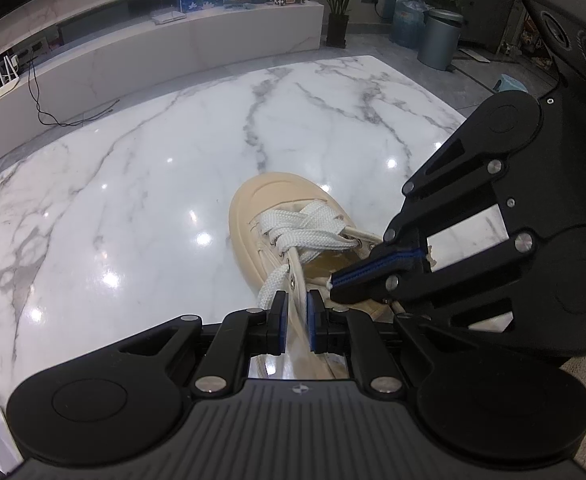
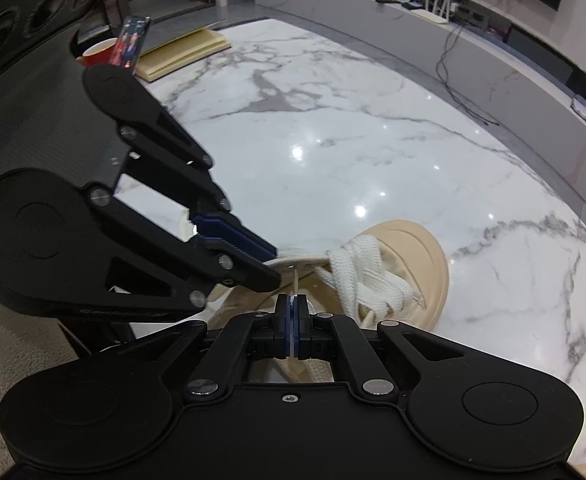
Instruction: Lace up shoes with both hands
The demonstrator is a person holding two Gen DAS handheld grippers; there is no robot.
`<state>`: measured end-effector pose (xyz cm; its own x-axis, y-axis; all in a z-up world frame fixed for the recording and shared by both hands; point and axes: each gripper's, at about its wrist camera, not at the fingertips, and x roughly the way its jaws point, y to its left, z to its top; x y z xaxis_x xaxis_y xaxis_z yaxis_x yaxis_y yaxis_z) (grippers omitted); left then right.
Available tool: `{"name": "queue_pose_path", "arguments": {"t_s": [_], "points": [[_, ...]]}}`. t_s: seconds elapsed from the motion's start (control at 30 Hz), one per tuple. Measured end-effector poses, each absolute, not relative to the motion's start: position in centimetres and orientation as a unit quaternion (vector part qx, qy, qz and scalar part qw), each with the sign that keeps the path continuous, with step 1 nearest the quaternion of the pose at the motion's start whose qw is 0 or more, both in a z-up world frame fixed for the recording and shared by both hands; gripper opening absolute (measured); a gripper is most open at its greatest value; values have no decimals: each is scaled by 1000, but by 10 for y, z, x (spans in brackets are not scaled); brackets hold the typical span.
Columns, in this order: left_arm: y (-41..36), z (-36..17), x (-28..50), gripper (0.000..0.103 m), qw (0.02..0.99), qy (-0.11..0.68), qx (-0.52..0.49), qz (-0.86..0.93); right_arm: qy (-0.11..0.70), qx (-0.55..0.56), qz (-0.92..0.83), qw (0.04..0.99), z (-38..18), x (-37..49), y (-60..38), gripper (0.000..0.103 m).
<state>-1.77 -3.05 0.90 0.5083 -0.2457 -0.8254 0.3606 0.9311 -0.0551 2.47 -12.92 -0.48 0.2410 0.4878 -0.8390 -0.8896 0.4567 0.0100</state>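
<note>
Cream shoe (image 1: 253, 216) on the white marble table (image 1: 133, 200), toe pointing away, near the table's close edge. White flat lace (image 1: 305, 228) criss-crossed over the front eyelets, loose lower down. Left gripper (image 1: 295, 312) low over the shoe's side, blue pads (image 1: 280, 320) nearly together on the upper edge of the shoe's side wall, one strand of lace running down beside the left pad; whether that strand is pinched too, cannot tell. Right gripper (image 2: 291, 320) pressed fully closed, a thin pale lace end (image 2: 291, 300) clamped between its pads and leading up to an eyelet. Each gripper in the other's view, tips close together over the shoe opening. Books (image 2: 185, 52) and a red cup (image 2: 99, 50) at the table's far corner.
</note>
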Motion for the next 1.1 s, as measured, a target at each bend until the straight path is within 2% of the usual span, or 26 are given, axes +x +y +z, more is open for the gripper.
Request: {"name": "queue_pose_path", "arguments": {"t_s": [1.1], "points": [[-30,9,-16,9,862,471,67,-178,408,-241,447,758,-11,29,-126,1]]}}
